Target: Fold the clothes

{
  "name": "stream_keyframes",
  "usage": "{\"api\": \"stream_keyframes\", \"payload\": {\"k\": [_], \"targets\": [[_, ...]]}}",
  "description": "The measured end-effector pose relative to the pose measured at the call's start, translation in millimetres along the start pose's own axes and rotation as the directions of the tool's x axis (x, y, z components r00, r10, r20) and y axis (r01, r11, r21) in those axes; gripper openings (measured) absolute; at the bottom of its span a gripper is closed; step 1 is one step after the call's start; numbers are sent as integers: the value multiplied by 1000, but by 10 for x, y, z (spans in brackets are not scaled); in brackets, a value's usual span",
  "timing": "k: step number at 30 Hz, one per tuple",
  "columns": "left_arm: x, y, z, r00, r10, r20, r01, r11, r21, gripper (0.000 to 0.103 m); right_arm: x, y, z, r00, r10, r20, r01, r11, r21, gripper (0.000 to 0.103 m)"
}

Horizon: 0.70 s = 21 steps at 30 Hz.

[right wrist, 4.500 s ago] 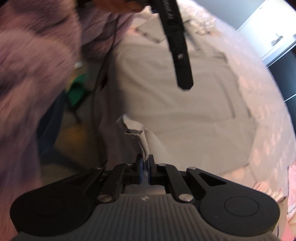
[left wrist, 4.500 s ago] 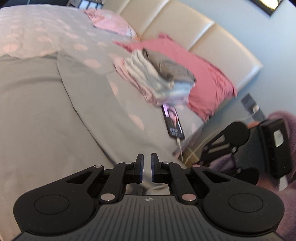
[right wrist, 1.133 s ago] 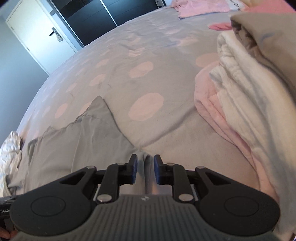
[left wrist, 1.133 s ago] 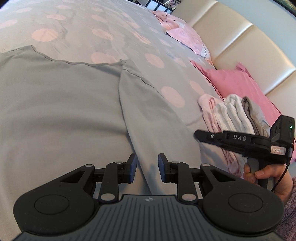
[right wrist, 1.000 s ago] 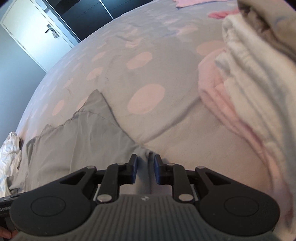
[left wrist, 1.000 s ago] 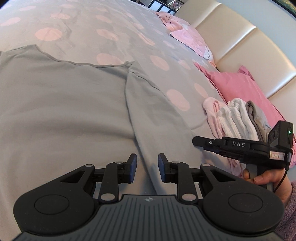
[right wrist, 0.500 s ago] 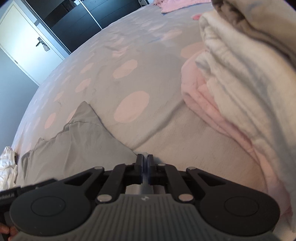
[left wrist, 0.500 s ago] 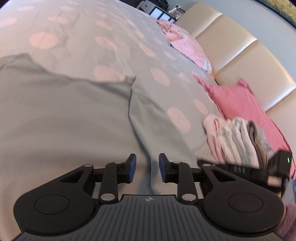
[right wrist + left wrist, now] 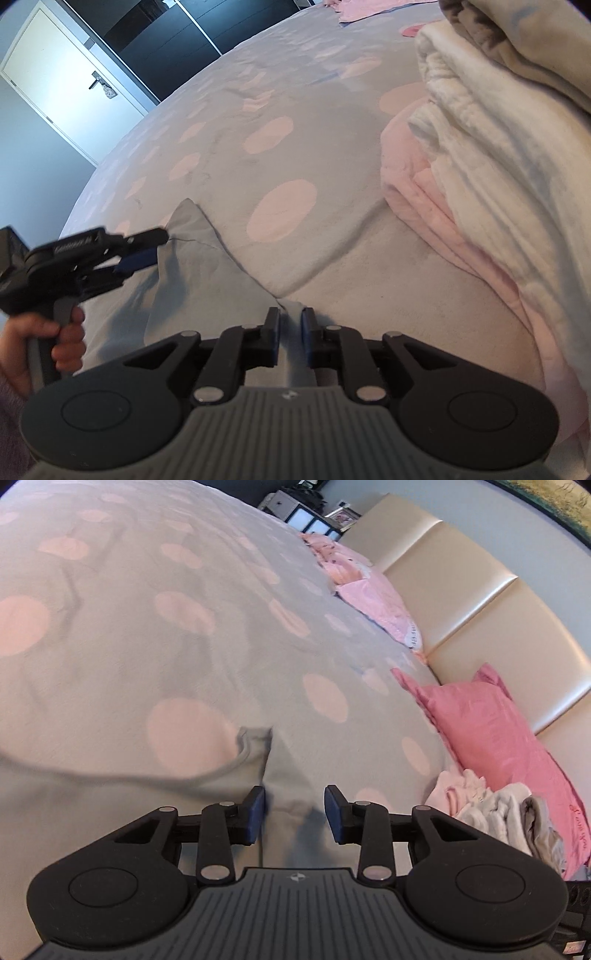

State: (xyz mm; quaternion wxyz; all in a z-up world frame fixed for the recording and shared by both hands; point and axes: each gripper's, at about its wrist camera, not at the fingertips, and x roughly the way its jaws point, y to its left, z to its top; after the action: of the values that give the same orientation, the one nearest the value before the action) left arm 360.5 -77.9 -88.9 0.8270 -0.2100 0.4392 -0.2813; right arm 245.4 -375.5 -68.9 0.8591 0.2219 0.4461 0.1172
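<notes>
A grey garment (image 9: 110,805) lies flat on the spotted bedspread (image 9: 184,635), its shoulder corner (image 9: 255,734) just ahead of my left gripper (image 9: 295,814). That gripper is open, low over the seam where the sleeve meets the body. In the right wrist view the same garment (image 9: 192,273) runs from its pointed corner down to my right gripper (image 9: 290,332). Its jaws are opening, and a raised fold of the sleeve end stands between the pads. A hand (image 9: 55,332) holds the left gripper (image 9: 147,251) at the garment's far edge.
A stack of folded clothes (image 9: 480,166), pink, white and grey, sits close on the right (image 9: 498,812). A pink pillow (image 9: 498,731) leans on the cream headboard (image 9: 480,609). A white door (image 9: 66,85) and dark wardrobe stand beyond the bed.
My left gripper slid forward along the garment to its shoulder corner and widened slightly. The right gripper stayed put, shut half a second ago and has parted again.
</notes>
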Motion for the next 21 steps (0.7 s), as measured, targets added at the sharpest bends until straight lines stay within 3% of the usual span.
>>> {"api": "stream_keyframes", "payload": {"k": [2,5,10,15,18,20,21], "targets": [[81,3,69,999,-39,-17,39,999,11,14,4,-14,-2,1000,1,1,-1,1000,2,10],[196,-13,131,999,-42,-25,42,998,38,4,10,-24,-13,1000,-2,5,2,1000,0,6],[260,4,205,998,-49,28,48,998,33,2,-52,-41,-24,998,-45,48,44,999,14,5],[289,73,93,1000,5,-13,-4,999,41,2,-31,-61,-28,997,-59,46,58,998,21,5],[183,92,59,1000,5,-8,-5,1000,-2,9,-24,-79,-12,998,-53,24,52,998,36,7],[76,57,29,1000,21,-1,-21,1000,-1,31,-30,-75,-4,999,-51,8,50,998,32,8],[17,20,-2,1000,30,1,-30,999,12,34,-47,-57,-7,999,-53,1,53,998,20,11]]}}
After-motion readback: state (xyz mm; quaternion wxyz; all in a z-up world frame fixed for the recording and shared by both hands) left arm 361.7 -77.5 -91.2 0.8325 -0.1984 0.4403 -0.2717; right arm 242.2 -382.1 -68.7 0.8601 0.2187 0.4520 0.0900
